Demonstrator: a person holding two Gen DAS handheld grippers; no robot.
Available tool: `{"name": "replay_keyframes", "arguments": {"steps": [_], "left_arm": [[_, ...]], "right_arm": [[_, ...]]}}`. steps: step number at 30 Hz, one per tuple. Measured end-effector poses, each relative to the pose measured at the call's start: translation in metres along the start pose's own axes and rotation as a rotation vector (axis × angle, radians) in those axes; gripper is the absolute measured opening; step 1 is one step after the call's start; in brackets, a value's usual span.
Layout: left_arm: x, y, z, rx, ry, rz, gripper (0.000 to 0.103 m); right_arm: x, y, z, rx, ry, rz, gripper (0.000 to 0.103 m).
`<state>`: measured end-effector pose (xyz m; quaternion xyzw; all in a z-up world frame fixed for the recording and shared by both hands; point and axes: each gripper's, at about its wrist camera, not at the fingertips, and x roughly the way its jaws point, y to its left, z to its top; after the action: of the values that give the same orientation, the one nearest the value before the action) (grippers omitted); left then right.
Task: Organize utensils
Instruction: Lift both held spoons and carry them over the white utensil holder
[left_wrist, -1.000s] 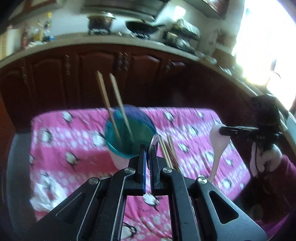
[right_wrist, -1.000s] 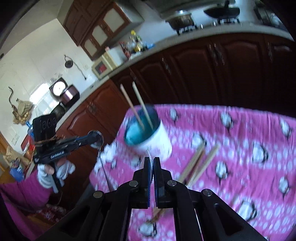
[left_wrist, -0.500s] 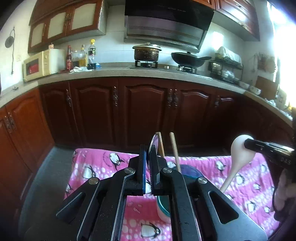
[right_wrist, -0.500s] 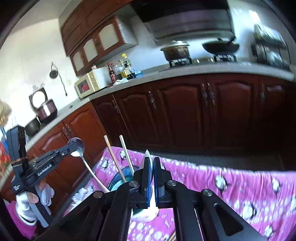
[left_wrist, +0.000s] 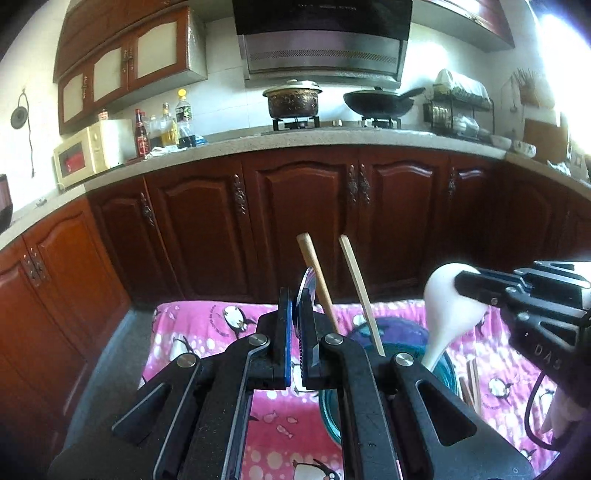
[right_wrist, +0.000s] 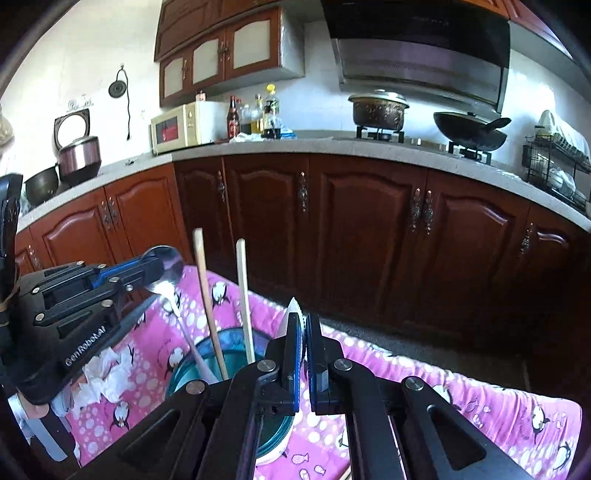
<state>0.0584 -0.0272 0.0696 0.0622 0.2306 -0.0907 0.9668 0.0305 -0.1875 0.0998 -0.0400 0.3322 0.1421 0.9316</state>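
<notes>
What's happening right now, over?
Left hand-held gripper shut on metal spoon. Right hand-held gripper shut on white spoon. Both handles over cup holding two chopsticks.

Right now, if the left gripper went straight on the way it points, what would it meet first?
Probably the darker chopstick standing in the cup, just ahead of the left gripper; depth is unclear.

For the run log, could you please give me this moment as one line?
left claw shut on metal spoon | right claw shut on white spoon | both handles in teal cup | chopsticks inside
</notes>
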Motion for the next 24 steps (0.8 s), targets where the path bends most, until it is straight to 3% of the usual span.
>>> {"name": "replay_keyframes", "arguments": {"steps": [20,24], "left_arm": [[0.009,-0.024,-0.028,0.007,0.093,-0.042,0.003],[0.012,-0.023,-0.03,-0.012,0.112,-0.049,0.003]], "right_arm": [[0.039,0.008,-0.039,-0.004,0.148,0.064,0.004],[0.04,0.003,-0.039,0.029,0.155,0.113,0.003]]}}
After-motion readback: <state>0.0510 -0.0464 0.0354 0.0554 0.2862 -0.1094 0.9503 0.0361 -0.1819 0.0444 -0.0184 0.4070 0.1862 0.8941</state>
